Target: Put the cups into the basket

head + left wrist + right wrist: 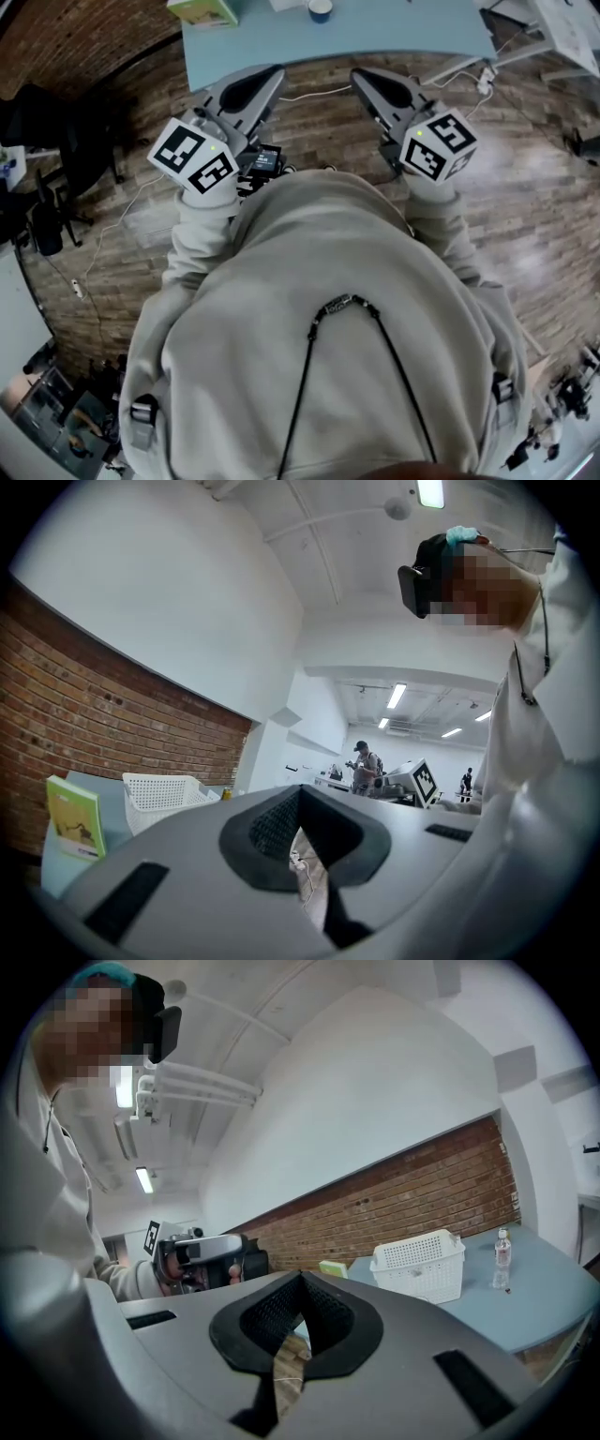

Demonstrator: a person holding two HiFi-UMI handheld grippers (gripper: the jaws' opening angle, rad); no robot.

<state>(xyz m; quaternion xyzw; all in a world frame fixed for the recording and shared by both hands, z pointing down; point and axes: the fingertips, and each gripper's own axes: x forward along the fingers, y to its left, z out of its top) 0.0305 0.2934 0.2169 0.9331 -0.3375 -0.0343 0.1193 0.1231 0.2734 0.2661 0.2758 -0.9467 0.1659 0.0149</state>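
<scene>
Cups are not plainly in view from any camera. A small round blue-rimmed thing (320,7) at the far edge of the table (375,33) may be one, but it is cut off at the top of the head view and too small to tell.

The white basket (419,1265) stands on that light-blue table in front of the brick wall, apart from both tools. A water bottle (503,1258) is near it on one side and a green book (75,817) stands upright on the other.

The person holds both tools close to the chest of the pale hoodie (328,328), over the wooden floor (525,187) and short of the table edge. Both point roughly level toward the table. This looks like a ready stance, not a reach, since neither tool is near anything it could pick up.

The left gripper (300,789) is clenched, its dark pads meeting at the tips. Nothing is between them, and only floor shows through the gap below. The right gripper (300,1275) is clenched the same way and is also empty.

Judged from this, the task has not begun. A tool would have to open and come forward over the table before any cup could be taken. The basket's open top and clear surroundings should make the drop easy once a cup is in hand.
</scene>
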